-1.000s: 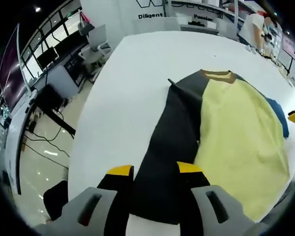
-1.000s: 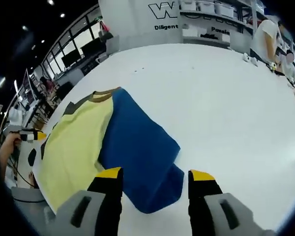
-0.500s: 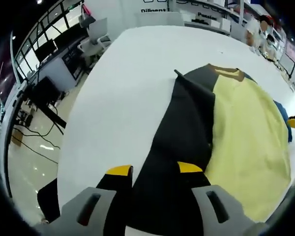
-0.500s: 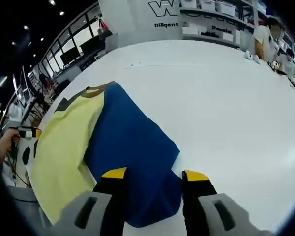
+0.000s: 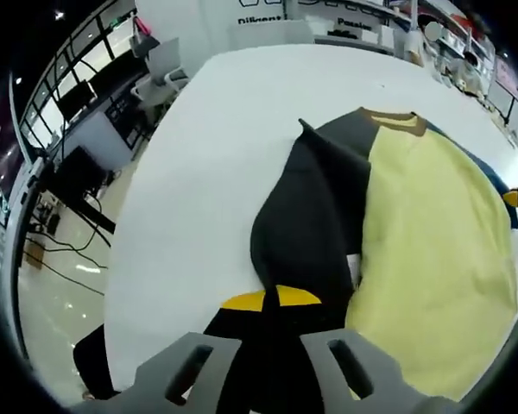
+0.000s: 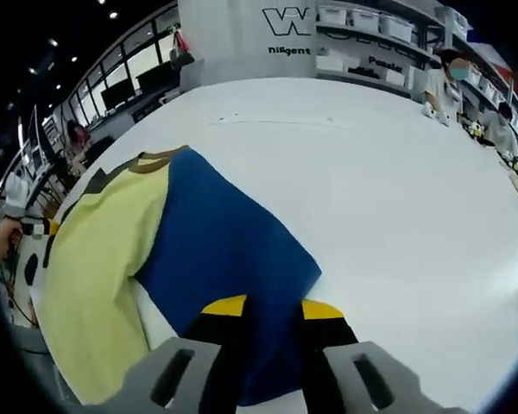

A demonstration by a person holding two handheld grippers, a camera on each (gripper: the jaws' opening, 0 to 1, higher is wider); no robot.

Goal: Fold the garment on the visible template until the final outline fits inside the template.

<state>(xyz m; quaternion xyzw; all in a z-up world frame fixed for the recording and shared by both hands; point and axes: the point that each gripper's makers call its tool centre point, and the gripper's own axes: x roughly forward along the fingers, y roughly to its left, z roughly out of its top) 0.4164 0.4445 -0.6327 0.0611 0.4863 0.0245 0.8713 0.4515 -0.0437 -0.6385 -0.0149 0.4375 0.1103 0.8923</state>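
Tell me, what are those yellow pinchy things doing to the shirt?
A person is folding a shirt on a white table with two tongs. The left tongs are shut on the black sleeve. The right tongs are shut on the blue sleeve. The yellow middle lies flat; nothing is folded over it yet.

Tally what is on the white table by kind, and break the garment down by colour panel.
Garments: 1 colour-block shirt
Panels on it: 3, namely black side panel, pale yellow middle panel, blue side panel
Collars: 1 tan collar
Grippers: 2, left gripper on the black panel, right gripper on the blue panel
Total: 3 things
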